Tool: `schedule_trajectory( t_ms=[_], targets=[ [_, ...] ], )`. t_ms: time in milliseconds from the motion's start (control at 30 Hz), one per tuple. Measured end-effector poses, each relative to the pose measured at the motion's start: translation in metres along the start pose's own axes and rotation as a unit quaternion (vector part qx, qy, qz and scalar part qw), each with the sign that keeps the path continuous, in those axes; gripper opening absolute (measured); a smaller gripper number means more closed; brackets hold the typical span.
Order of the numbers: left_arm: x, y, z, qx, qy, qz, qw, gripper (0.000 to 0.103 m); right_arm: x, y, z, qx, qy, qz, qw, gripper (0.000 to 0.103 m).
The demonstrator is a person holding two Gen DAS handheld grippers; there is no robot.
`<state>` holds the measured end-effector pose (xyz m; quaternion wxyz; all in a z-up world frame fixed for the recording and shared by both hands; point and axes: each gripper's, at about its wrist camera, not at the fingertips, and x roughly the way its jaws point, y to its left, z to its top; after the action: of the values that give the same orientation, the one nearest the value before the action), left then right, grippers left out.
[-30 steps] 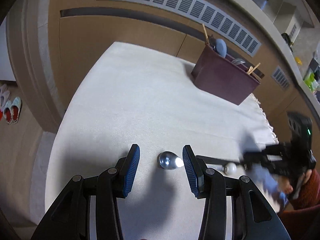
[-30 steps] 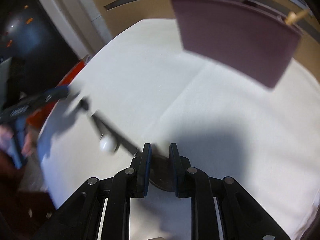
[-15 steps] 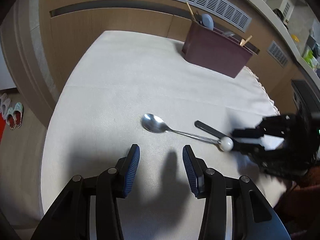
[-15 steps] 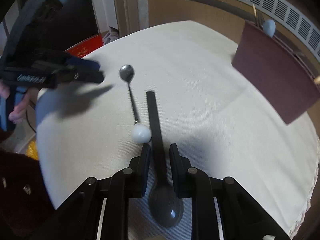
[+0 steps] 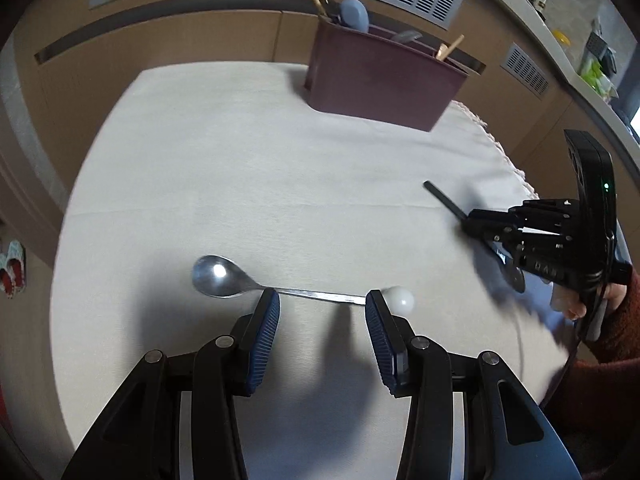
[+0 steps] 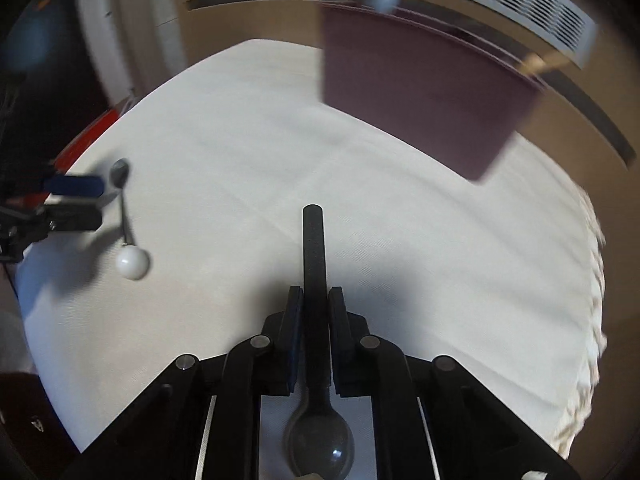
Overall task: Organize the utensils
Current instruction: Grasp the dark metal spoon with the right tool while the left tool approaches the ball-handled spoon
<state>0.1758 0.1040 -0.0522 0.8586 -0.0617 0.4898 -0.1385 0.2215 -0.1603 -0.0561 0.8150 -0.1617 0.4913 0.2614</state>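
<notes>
A metal spoon (image 5: pixel 224 278) with a white ball end (image 5: pixel 398 300) lies on the white tablecloth (image 5: pixel 280 184). My left gripper (image 5: pixel 322 312) is open just above its handle, a finger on each side. The spoon also shows in the right wrist view (image 6: pixel 124 216). My right gripper (image 6: pixel 314 308) is shut on a black spoon (image 6: pixel 314 248), handle pointing forward, bowl back under the camera. It holds the spoon above the cloth and shows in the left wrist view (image 5: pixel 472 220). A maroon utensil holder (image 5: pixel 380 76) stands at the table's far side.
The holder (image 6: pixel 420 92) contains a blue spoon (image 5: pixel 354 14), wooden sticks (image 5: pixel 450 48) and a metal utensil. The tablecloth's fringed edge (image 5: pixel 504 152) hangs at the right. Wooden cabinets with vents stand behind the table. Slippers (image 5: pixel 12 268) lie on the floor at left.
My right gripper has lifted the black spoon away from the metal spoon, to the right and toward the holder. My left gripper has moved in over the metal spoon's handle.
</notes>
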Motion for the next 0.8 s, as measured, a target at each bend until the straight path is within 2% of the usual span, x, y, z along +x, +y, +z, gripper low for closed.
schedule_trajectory(
  t_ms=[167, 267, 333, 433, 500, 567, 600, 667, 733, 800],
  targets=[
    [0.016, -0.015, 0.001, 0.011, 0.023, -0.028, 0.9993, 0.045, -0.009, -0.024, -0.025, 0.057, -0.007, 0.009, 0.998, 0.011],
    [0.018, -0.028, 0.005, 0.068, 0.037, -0.053, 0.9956, 0.045, -0.01, -0.019, -0.03, 0.045, -0.009, -0.005, 0.999, 0.015],
    [0.013, -0.041, 0.007, 0.149, 0.037, -0.047, 0.9871, 0.045, -0.009, -0.009, -0.031, 0.023, -0.012, -0.026, 0.999, 0.018],
    [0.014, -0.051, 0.009, 0.244, 0.05, -0.002, 0.9686, 0.045, -0.014, -0.01, -0.037, 0.036, -0.021, -0.037, 0.998, 0.019],
    [0.022, -0.055, 0.012, 0.281, 0.068, 0.014, 0.9571, 0.045, -0.013, -0.015, -0.036, 0.06, -0.024, -0.024, 0.998, 0.019],
    [0.033, -0.056, 0.019, 0.295, 0.075, 0.029, 0.9521, 0.045, -0.012, -0.021, -0.033, 0.081, -0.024, -0.004, 0.996, 0.023],
    [0.039, -0.057, 0.024, 0.291, 0.075, 0.035, 0.9532, 0.045, -0.012, -0.022, -0.031, 0.087, -0.023, 0.009, 0.996, 0.027],
    [0.047, -0.056, 0.036, 0.26, 0.067, 0.026, 0.9629, 0.045, -0.01, -0.019, -0.032, 0.09, -0.021, 0.019, 0.996, 0.027],
    [0.055, -0.056, 0.048, 0.226, 0.058, 0.017, 0.9723, 0.045, -0.01, -0.018, -0.032, 0.083, -0.019, 0.017, 0.996, 0.027],
    [0.061, -0.057, 0.056, 0.207, 0.05, 0.013, 0.9769, 0.045, -0.009, -0.014, -0.031, 0.07, -0.02, 0.009, 0.997, 0.025]
  ],
)
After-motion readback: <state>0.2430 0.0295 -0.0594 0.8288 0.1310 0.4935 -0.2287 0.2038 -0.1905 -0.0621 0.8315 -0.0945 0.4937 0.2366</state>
